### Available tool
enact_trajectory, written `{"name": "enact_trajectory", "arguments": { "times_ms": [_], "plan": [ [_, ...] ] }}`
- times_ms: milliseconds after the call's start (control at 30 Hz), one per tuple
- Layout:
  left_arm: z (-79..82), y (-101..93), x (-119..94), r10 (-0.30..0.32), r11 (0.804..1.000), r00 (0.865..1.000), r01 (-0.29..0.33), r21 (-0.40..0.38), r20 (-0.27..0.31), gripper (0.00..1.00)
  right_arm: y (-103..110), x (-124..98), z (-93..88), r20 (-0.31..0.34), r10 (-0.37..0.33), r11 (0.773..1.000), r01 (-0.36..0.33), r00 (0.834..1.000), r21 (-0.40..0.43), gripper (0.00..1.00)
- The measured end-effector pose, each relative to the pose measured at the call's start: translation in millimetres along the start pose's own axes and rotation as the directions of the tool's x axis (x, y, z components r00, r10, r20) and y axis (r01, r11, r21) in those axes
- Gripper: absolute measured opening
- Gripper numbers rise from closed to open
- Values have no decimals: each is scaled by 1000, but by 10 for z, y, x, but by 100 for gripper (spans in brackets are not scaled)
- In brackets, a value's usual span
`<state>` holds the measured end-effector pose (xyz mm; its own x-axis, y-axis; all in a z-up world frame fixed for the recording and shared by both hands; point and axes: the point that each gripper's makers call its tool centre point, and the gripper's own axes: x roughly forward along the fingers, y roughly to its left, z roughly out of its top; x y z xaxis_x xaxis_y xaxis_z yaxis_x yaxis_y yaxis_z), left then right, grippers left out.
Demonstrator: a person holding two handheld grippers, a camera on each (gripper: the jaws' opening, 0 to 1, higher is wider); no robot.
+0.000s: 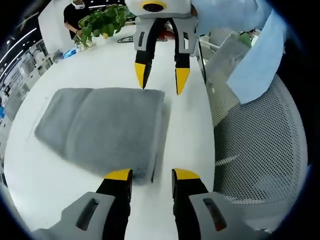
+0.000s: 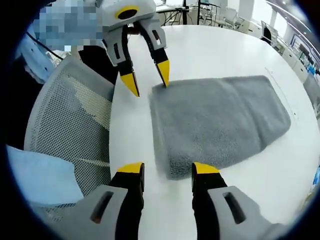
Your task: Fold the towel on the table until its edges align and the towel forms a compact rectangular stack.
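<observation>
A grey towel (image 1: 100,130) lies folded into a thick rectangle on the white table (image 1: 75,70). In the left gripper view my left gripper (image 1: 152,175) stands open at the towel's near right corner, one tip over the cloth. My right gripper (image 1: 161,79) comes in from the top, open, at the far corner of the same short edge. In the right gripper view the towel (image 2: 220,120) stretches away to the right. My right gripper (image 2: 168,169) is open astride its near corner, and the left gripper (image 2: 148,79) is open with one tip at the far corner. Neither holds cloth.
A white mesh chair (image 1: 260,145) stands close against the table's edge beside the grippers, also visible as the chair (image 2: 65,130). A light blue sleeve (image 1: 255,55) hangs over it. A potted plant (image 1: 102,22) and a person (image 1: 75,15) are at the table's far side.
</observation>
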<state>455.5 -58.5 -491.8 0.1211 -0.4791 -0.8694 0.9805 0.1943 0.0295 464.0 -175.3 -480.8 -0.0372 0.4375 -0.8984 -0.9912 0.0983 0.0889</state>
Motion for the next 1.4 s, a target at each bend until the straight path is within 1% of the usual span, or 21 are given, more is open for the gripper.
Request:
{"name": "enact_trajectory", "arguments": {
  "times_ms": [100, 200, 233, 300, 367, 433, 500, 633, 867, 900, 1000, 1067, 1167, 1233, 1267, 1333, 1400],
  "plan": [
    [-28, -6, 30, 1, 1000, 1000, 0, 18, -29, 33, -3, 33, -31, -33, -11, 999, 9, 999, -47, 35],
    [-86, 45, 83, 0, 1000, 999, 1, 27, -45, 33, -24, 58, -59, -55, -25, 996, 20, 998, -85, 35],
    [-130, 78, 109, -1, 999, 999, 3, 32, -53, 33, -31, 68, -65, -60, -26, 996, 20, 998, -88, 35],
    [-123, 63, 114, -3, 999, 998, 5, 39, -60, 33, -76, 98, -71, -68, -30, 994, 23, 997, -110, 35],
    [-166, 104, 150, -8, 999, 998, 10, 34, -64, 32, -83, 101, -89, -77, -32, 993, 23, 997, -118, 35],
    [-139, 76, 143, -10, 999, 998, 12, 32, -69, 32, -103, 119, -115, -83, -27, 992, 16, 996, -123, 35],
    [-110, 37, 135, -16, 999, 997, 18, 32, -74, 32, -110, 142, -139, -100, -27, 988, 11, 995, -155, 34],
    [-168, 82, 200, -28, 999, 996, 30, 30, -84, 32, -137, 204, -178, -137, -24, 977, -6, 990, -212, 34],
    [-177, 108, 209, -60, 998, 996, 61, 3, -72, 30, -149, 258, -181, -150, -5, 977, -27, 989, -213, 33],
    [-191, 111, 216, -71, 997, 995, 71, -2, -69, 31, -148, 265, -190, -152, 0, 976, -33, 988, -216, 34],
    [-169, 75, 201, -88, 996, 994, 88, -3, -62, 32, -147, 290, -194, -159, 7, 974, -43, 987, -223, 34],
    [-178, 88, 206, -96, 995, 994, 96, -12, -56, 33, -182, 309, -200, -159, 14, 976, -48, 987, -213, 33],
    [-179, 86, 214, -98, 995, 994, 98, -5, -57, 32, -182, 319, -199, -156, 21, 978, -53, 987, -202, 33],
    [-148, 61, 201, -95, 995, 994, 95, 4, -57, 32, -179, 311, -201, -155, 19, 977, -51, 988, -206, 32],
    [-171, 91, 216, -89, 996, 994, 90, 11, -57, 31, -170, 301, -201, -153, 16, 976, -48, 988, -211, 32],
    [-186, 122, 227, -74, 996, 995, 76, 37, -62, 27, -163, 307, -209, -149, 13, 974, -46, 989, -222, 31],
    [-184, 140, 230, -56, 995, 996, 62, 83, -74, 24, -169, 309, -218, -144, 0, 967, -37, 990, -251, 31]
  ]
}}
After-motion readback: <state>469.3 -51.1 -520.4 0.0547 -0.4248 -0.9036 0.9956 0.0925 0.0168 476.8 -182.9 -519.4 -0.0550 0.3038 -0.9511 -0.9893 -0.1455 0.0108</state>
